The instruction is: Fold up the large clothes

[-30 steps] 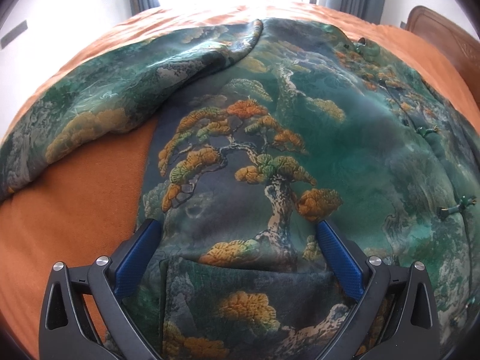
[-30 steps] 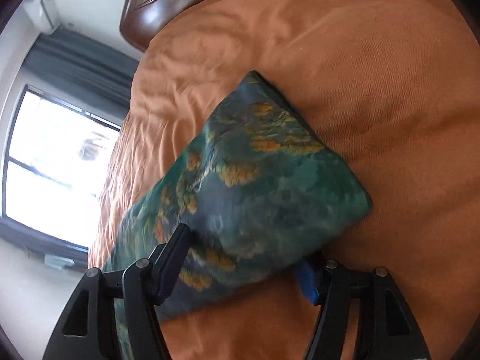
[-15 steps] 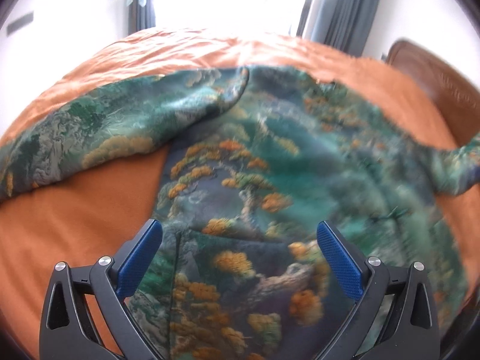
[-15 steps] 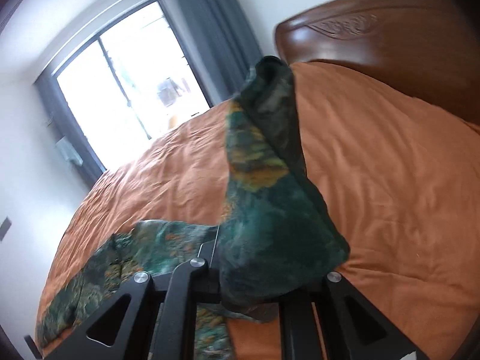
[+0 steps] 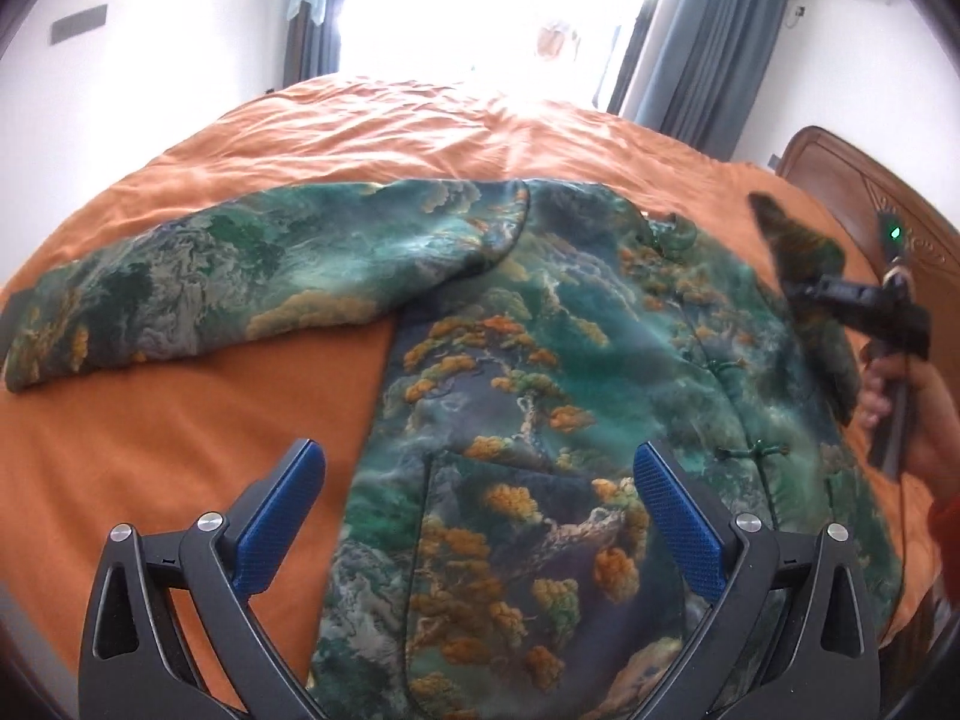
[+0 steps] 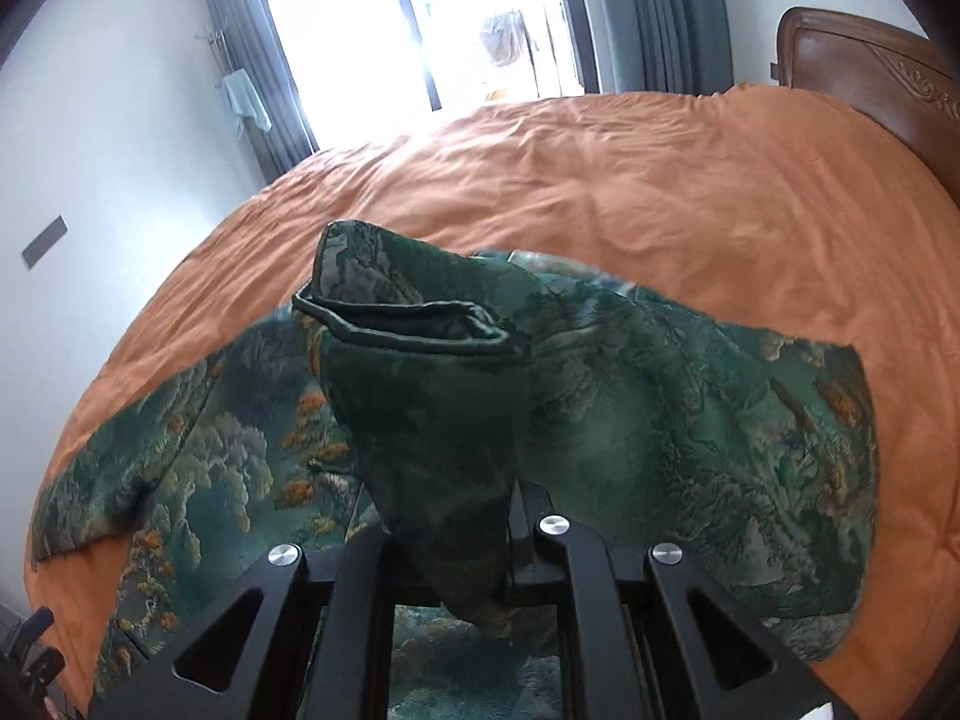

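A large green jacket (image 5: pixel 540 360) printed with orange pine trees and clouds lies spread on the orange bed. Its left sleeve (image 5: pixel 252 282) stretches out flat to the left. My left gripper (image 5: pixel 480 480) is open and empty, hovering over the jacket's lower front near a pocket. My right gripper (image 6: pixel 510 516) is shut on the right sleeve (image 6: pixel 432 384) and holds it lifted above the jacket body (image 6: pixel 690 420), cuff opening upward. In the left wrist view the right gripper (image 5: pixel 840 294) shows at the far right with the raised sleeve.
The orange bedspread (image 5: pixel 180 420) covers the whole bed. A carved wooden headboard (image 6: pixel 870 72) stands at the right. A bright window with grey curtains (image 6: pixel 660 12) is behind the bed. White walls lie to the left.
My right gripper closed on the right sleeve, lifted it off the bed and swung it over the jacket body. My left gripper rose and pulled back, staying open.
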`<action>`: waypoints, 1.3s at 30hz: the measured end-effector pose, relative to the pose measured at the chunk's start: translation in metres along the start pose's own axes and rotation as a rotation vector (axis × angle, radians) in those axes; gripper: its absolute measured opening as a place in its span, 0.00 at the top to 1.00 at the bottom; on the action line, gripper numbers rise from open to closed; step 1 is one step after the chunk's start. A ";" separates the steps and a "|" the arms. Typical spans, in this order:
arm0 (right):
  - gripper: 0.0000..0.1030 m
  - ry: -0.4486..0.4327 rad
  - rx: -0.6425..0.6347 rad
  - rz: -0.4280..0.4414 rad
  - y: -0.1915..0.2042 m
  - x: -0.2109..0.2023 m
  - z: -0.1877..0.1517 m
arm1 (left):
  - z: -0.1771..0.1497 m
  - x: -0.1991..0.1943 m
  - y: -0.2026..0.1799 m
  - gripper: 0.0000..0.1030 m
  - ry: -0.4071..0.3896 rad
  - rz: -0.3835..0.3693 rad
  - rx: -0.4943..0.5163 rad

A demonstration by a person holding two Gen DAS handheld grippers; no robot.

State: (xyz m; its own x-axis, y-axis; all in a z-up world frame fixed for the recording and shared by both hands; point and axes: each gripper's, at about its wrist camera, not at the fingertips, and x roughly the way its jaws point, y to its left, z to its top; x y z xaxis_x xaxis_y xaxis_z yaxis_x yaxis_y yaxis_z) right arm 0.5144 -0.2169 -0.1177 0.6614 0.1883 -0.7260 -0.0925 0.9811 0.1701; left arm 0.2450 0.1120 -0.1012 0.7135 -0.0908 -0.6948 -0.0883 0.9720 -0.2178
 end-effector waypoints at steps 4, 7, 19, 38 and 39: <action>0.87 0.063 -0.016 -0.002 0.005 0.023 -0.025 | 0.005 0.007 -0.008 0.01 0.009 -0.034 0.007; 0.82 0.090 -0.007 0.008 0.003 0.034 -0.032 | 0.011 0.019 -0.023 0.01 0.027 -0.067 0.016; 0.37 0.090 -0.025 0.274 -0.018 -0.024 -0.058 | 0.077 0.114 -0.134 0.01 0.197 -0.394 0.062; 0.48 -0.057 0.029 -0.025 -0.170 -0.075 -0.024 | 0.101 0.202 -0.198 0.90 0.278 -0.287 0.122; 0.49 -0.067 0.022 -0.039 -0.173 -0.067 -0.013 | 0.097 0.204 -0.196 0.90 0.283 -0.293 0.119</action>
State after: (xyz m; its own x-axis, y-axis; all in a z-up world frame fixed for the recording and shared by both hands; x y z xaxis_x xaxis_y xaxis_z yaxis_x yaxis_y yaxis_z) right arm 0.4765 -0.3983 -0.1071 0.7123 0.1453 -0.6866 -0.0496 0.9863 0.1573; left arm 0.4755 -0.0756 -0.1334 0.4764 -0.4064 -0.7797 0.1827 0.9132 -0.3644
